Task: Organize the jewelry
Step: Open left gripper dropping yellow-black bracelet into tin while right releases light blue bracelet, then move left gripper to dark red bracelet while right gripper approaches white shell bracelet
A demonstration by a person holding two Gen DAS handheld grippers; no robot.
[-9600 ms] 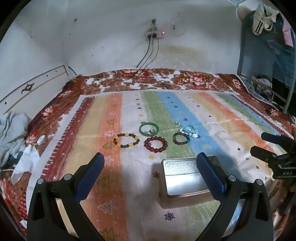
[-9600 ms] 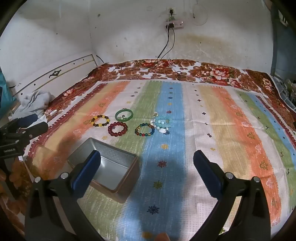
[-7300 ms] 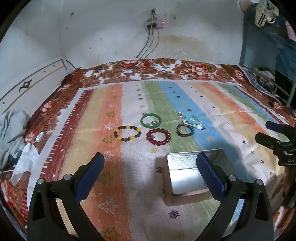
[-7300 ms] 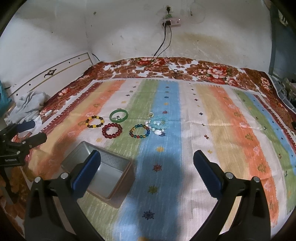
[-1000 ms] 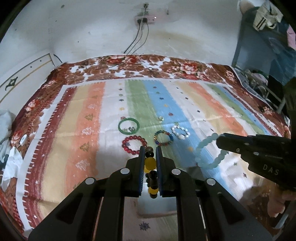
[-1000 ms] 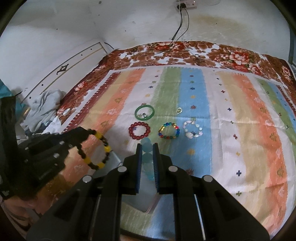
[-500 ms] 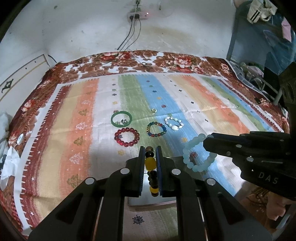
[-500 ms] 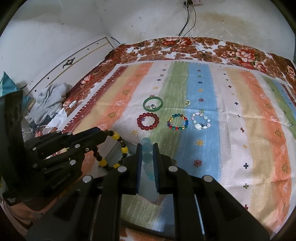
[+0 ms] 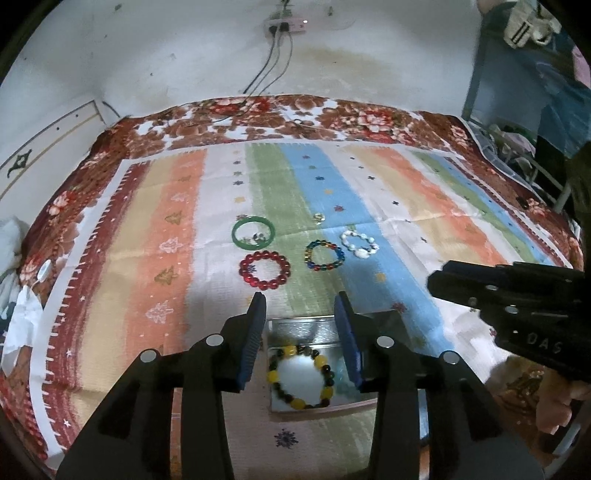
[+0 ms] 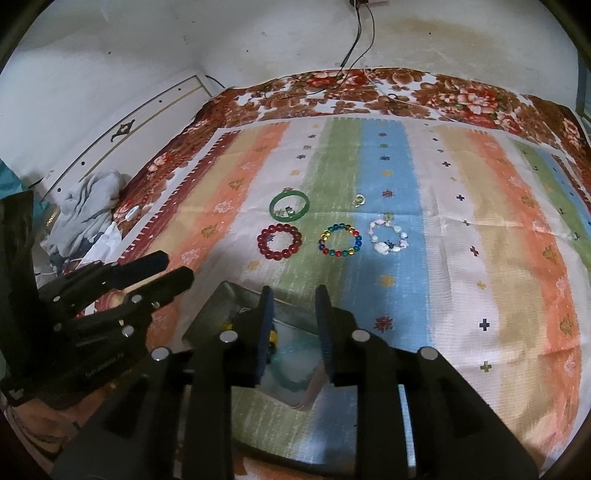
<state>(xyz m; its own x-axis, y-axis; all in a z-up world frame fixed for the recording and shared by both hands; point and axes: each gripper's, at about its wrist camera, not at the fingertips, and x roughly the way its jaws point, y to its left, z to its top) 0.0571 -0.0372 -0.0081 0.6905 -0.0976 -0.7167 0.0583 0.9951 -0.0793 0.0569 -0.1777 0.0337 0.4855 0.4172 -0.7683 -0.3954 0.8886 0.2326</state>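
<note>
My left gripper (image 9: 300, 306) hangs over the open metal tin (image 9: 306, 324), its jaws opening with nothing between them. The yellow-and-black bead bracelet (image 9: 272, 376) lies in the tin below. Beside it, my right gripper (image 10: 294, 295) is also opening and empty, and the pale blue bracelet (image 10: 291, 376) lies in the same tin (image 10: 221, 291). Further out on the striped blanket lie a green bangle (image 9: 254, 220), a red bead bracelet (image 9: 243, 264), a multicoloured bracelet (image 9: 308, 254), a white shell bracelet (image 9: 360, 253) and a small ring (image 9: 318, 218).
A heap of grey clothes (image 10: 85, 210) lies off the blanket's left edge. The white wall behind carries a socket with hanging cables (image 9: 282, 27). A rack with clothes (image 9: 517, 140) stands at the right. A person's hand (image 9: 554, 406) holds the right gripper (image 9: 437, 280).
Both grippers' jaws have parted. The yellow-and-black bracelet has dropped from the left gripper into the tin, and the pale blue bracelet has dropped from the right gripper into it.
</note>
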